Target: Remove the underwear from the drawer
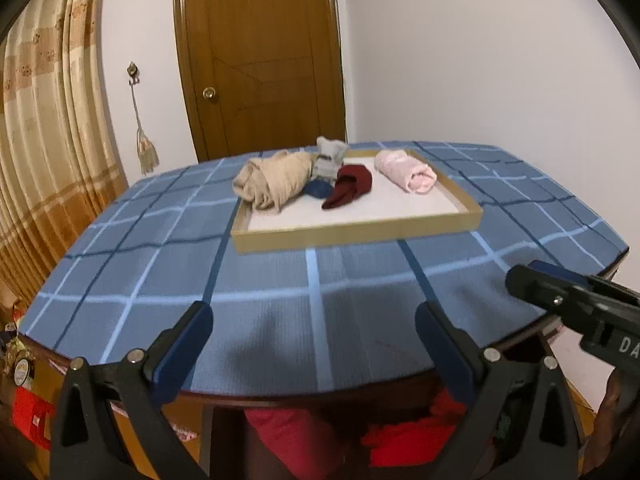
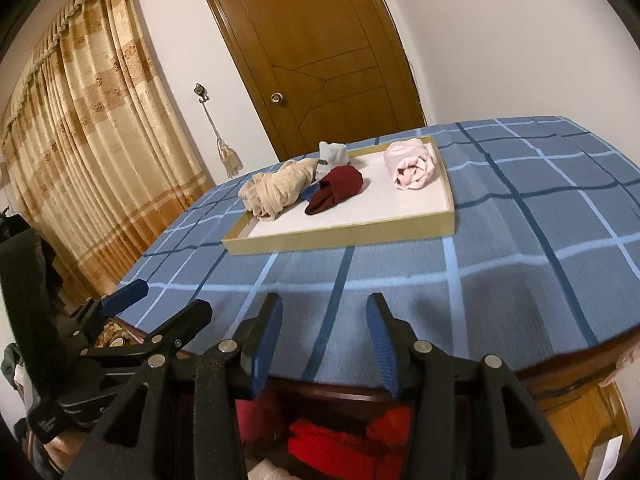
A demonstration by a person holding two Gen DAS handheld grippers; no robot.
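Holding both tongs over the near edge of the blue plaid table (image 1: 160,240): my left gripper (image 1: 314,332) is spread wide with nothing in it, my right gripper (image 2: 324,320) gapes narrower, also bare. Rolled underwear (image 1: 404,170) sits in the shallow wooden drawer (image 1: 352,234) well ahead.

Blue checked tablecloth (image 1: 160,264) covering the table, wooden door (image 1: 260,52) standing shut behind it — round knob (image 1: 209,93) showing, gold curtain (image 1: 44,152) hanging at left, tassel (image 1: 146,152) dangling from a wall hook (image 1: 131,70), white wall (image 1: 480,60) filling the right.
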